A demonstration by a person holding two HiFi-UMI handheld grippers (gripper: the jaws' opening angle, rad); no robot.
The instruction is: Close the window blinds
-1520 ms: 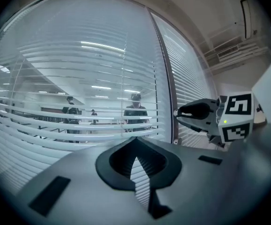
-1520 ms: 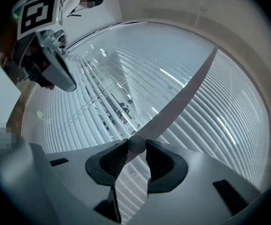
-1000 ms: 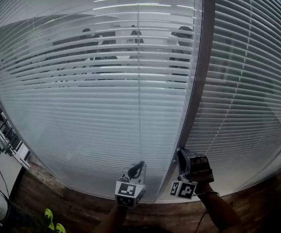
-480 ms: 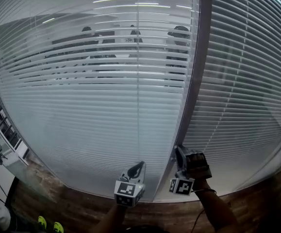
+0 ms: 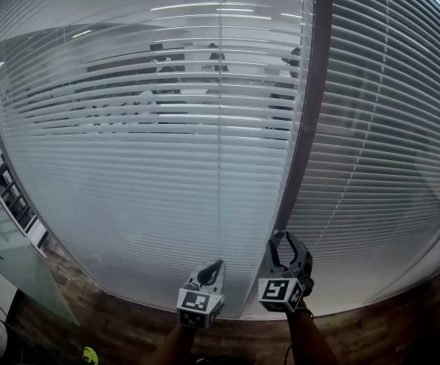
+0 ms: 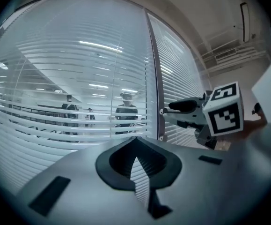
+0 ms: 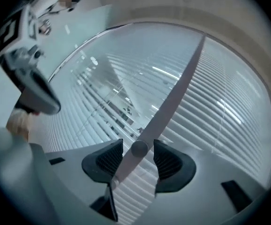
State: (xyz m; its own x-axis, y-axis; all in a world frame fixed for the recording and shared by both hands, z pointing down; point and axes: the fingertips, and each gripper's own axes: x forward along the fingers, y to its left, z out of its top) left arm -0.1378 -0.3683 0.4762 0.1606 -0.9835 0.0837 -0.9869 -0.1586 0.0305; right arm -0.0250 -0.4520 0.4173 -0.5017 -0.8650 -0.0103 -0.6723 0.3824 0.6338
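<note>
Slatted blinds (image 5: 144, 143) hang behind glass on both sides of a grey upright post (image 5: 309, 128). The slats of the left pane are tilted partly open in the upper half, and figures show through. A small round knob (image 7: 139, 148) sits on the post low down. My right gripper (image 5: 286, 239) points level at it; its jaws have just been opening and now stand open, one on each side of the knob, with a gap at each pad. To its left my left gripper (image 5: 213, 267) points at the glass, shut, with nothing in it.
Several people stand behind the left pane (image 5: 166, 59). A brick-patterned strip (image 5: 113, 325) runs under the window. At the far left a frosted glass panel (image 5: 7, 272) stands. A yellow-green shoe (image 5: 89, 353) shows at the bottom left.
My right gripper has rolled, so its marker cube now faces the head view, and its jaws have spread wider. The person at the lower left has slid out of view. My left gripper held still.
</note>
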